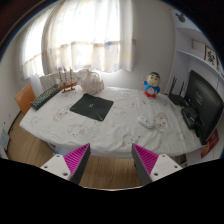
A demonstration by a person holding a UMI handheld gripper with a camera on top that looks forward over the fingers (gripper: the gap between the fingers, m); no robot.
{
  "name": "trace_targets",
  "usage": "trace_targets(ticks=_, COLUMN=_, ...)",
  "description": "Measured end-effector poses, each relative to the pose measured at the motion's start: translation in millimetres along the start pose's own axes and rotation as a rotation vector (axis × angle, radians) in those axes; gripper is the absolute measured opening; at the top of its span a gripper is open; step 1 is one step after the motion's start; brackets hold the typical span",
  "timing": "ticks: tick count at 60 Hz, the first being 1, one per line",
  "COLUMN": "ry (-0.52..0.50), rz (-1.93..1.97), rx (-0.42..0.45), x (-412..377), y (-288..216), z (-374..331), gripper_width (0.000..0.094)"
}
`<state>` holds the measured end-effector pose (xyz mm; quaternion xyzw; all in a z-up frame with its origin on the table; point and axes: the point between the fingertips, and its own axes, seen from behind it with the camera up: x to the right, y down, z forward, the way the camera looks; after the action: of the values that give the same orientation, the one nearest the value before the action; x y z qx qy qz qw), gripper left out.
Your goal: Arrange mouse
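I see a wide table (120, 135) under a pale patterned cloth filling the middle of the frame, with curtained windows (85, 35) across the top. At right stands a dark monitor (207, 103); a keyboard (45, 96) lies at the upper left edge of the table, a black mat (92, 106) left of centre, and a blue-and-white figurine (152, 86) at the far side. A small pale object, possibly the mouse (152, 122), sits right of centre. My gripper (111, 160) hangs released at the bottom, pink pads (74, 158) apart, holding nothing.
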<state>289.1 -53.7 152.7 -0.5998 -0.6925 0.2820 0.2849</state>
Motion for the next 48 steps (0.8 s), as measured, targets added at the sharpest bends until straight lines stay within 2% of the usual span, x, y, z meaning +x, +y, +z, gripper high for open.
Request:
trace_targets(ticks=8, ry=0.011, rz=0.012, rx=0.008, x=13.5, y=-1.5, z=9.1, gripper_width=0.0853)
trace_targets(ticks=25, ry=0.122, rz=0.064, rx=0.013, x=99.2, y=3.3, z=29.2, gripper_width=0.0853)
trace_targets(ticks=36, ry=0.168, rz=0.072, rx=0.053, x=150.8, y=8.5, z=42.9, gripper_width=0.0852)
trace_targets(ticks=48, ry=0.168, rz=0.055, rx=0.114, x=179.8, y=16.9, z=71.5, gripper_width=0.085)
